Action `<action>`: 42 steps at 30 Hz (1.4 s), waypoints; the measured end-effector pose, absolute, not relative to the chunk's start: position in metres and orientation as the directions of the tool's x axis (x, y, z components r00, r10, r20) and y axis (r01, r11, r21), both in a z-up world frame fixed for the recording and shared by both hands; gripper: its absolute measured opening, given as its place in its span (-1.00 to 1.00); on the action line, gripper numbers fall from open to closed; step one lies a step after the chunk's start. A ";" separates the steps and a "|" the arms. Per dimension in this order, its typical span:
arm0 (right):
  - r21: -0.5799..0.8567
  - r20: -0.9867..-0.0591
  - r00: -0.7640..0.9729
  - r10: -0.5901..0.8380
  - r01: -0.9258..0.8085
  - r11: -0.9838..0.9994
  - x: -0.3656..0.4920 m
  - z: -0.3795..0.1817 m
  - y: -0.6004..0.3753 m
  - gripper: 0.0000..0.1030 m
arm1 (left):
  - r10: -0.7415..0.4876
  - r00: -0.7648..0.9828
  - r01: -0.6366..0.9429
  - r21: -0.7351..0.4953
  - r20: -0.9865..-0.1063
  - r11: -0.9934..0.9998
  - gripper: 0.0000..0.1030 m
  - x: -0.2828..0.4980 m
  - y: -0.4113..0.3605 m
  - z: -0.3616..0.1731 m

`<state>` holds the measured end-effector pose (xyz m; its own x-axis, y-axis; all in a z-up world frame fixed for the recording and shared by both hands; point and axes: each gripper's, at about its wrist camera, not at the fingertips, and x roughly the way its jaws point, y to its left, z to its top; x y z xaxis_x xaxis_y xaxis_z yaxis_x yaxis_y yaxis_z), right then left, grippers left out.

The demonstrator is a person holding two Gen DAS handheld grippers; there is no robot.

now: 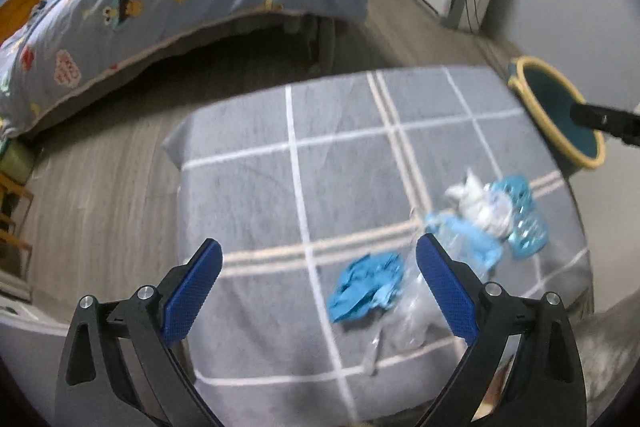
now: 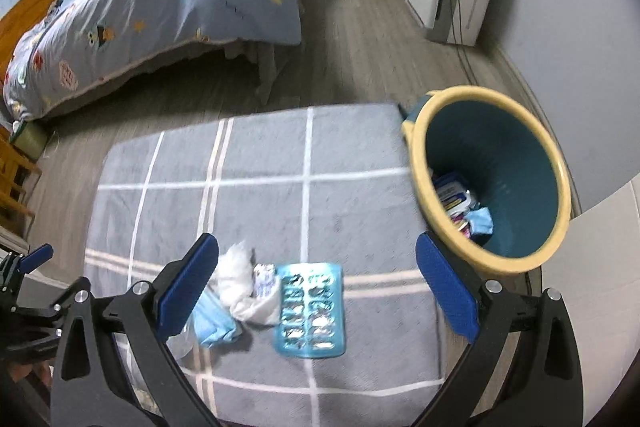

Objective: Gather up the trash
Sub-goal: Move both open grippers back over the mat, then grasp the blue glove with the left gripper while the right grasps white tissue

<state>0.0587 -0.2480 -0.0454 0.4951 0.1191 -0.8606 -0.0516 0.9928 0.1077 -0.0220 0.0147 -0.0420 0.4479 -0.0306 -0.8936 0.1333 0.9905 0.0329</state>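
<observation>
Several pieces of trash lay on the counter (image 2: pixel 360 195), a surface under a grey cloth with white check lines. Bed (image 2: pixel 168 11) with a patterned blue duvet stood behind it across the wood floor (image 2: pixel 352 39). Bin (image 2: pixel 440 131), teal inside with a yellow rim, stood just beside the counter's right edge; it already held a few wrappers and a blue scrap at the bottom.

Trash on the counter, largest first: empty blue blister pack (image 2: pixel 309 311), flat, nearest the bin; crumpled white tissue (image 2: pixel 240 279) touching its left edge; blue wrapper (image 2: pixel 214 327) partly under the tissue; clear plastic film (image 1: pixel 412 311), hard to outline; crumpled blue glove-like scrap (image 1: pixel 366 285) apart from the rest, nearer the left side.

Left hand-held gripper (image 1: pixel 319 283): jaws wide, nothing held, hovering above the blue scrap and film. Right hand-held gripper (image 2: pixel 318 279): jaws wide, nothing held, above the tissue and blister pack.

Judgement: task part done, since the bin has contents and five items remain.

Risks from here:
- Blister pack lies flat on soft cloth; fingers may pinch cloth with it, or slide over it.
- Tissue, wrapper and pack touch; gripping one could drag another off the counter edge.
- Film is light and slippery; it may slip out before reaching the bin.
- Both views were motion-blurred, so the descent may be misjudged.
</observation>
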 end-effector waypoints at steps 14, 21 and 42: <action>0.065 -0.920 0.380 0.091 -0.081 0.995 0.062 -0.087 -0.216 0.89 | -0.009 0.195 0.273 0.046 -0.981 0.961 0.31 -0.018 -0.005 -0.111; 0.078 -0.935 0.333 0.120 -0.136 0.988 0.065 -0.102 -0.199 0.86 | -0.086 0.194 0.310 -0.022 -0.977 0.951 -0.52 -0.014 -0.008 -0.107; 0.169 -0.964 0.177 0.200 -0.175 0.970 0.078 -0.148 -0.151 -0.21 | -0.138 0.339 0.229 -0.060 -0.931 0.972 -0.65 -0.007 0.014 -0.069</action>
